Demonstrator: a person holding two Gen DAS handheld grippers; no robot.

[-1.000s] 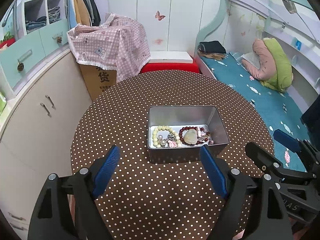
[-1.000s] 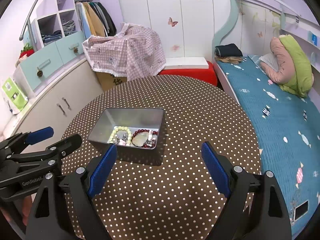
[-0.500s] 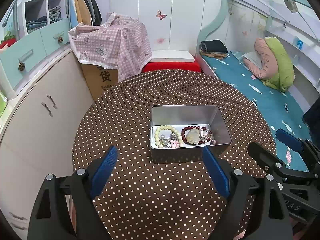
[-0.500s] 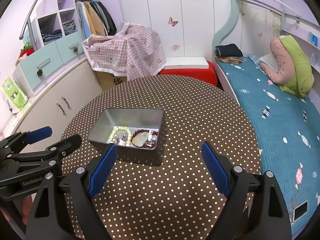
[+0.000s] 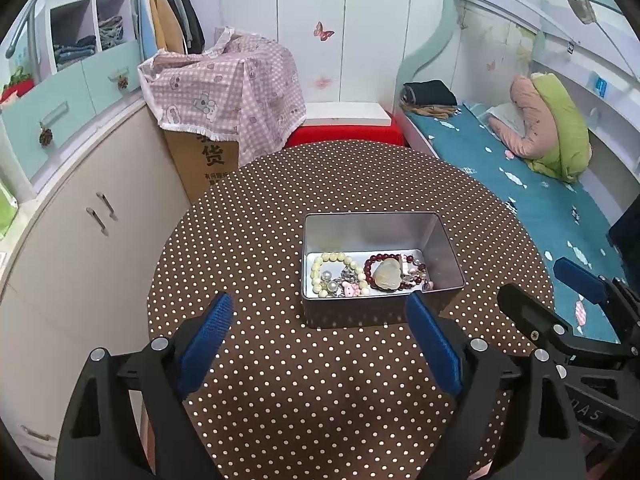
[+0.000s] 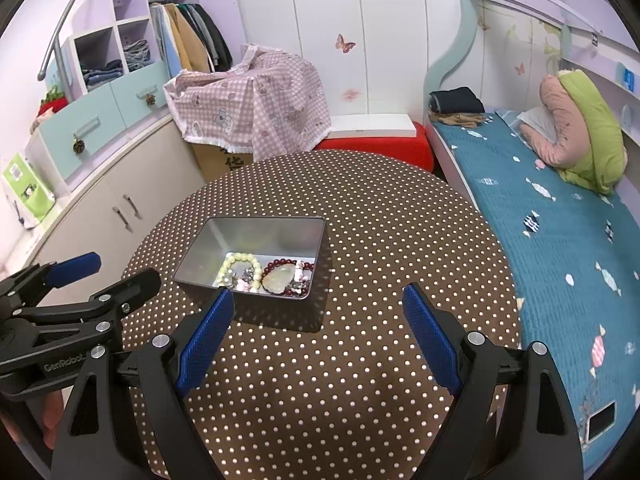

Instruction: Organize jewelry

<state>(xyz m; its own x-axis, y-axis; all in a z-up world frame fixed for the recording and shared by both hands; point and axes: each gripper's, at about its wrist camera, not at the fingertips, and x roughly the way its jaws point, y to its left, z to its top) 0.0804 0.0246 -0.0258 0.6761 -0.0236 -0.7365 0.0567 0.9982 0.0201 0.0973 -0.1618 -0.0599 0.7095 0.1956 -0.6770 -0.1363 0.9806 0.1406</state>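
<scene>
Since the earlier frames little has changed: your left gripper [image 5: 316, 320] has just been spreading its blue fingers [image 5: 206, 334] a touch wider, with nothing between them, and in the left wrist view the metal tin [image 5: 378, 314] now sits slightly further right in the frame. The right wrist view looks the same as before.

Readable writing is sparse — the left gripper [image 6: 86, 276], seen from the right wrist view at the lower left of the frame, carries "GenRobot" on its black arm, and the cardboard box [image 5: 202, 162] under the pink checked cloth [image 5: 230, 88] at the upper left shows a large Chinese character, 货. The smaller print below it is too small to read.

Your right gripper [image 6: 318, 318] also has its fingers [image 6: 428, 338] spread wide and empty. It shows in the left wrist view at the lower right edge [image 5: 550, 292].

The open tin rests on the round counter [image 5: 280, 380] with its brown polka-dot cloth. In the left wrist view it lies just beyond the fingertips, right of centre; the right fingertip overlaps its near corner in the picture, though you cannot tell whether they touch. In the right wrist view the tin [image 6: 276, 314] lies beyond the left finger. Inside, towards the near wall, lie a pale yellow-green bead bracelet [image 5: 320, 270], a dark red bead bracelet [image 5: 370, 264], a pale heart-shaped stone [image 5: 386, 276] and small pink and silver trinkets [image 5: 348, 286].
</scene>
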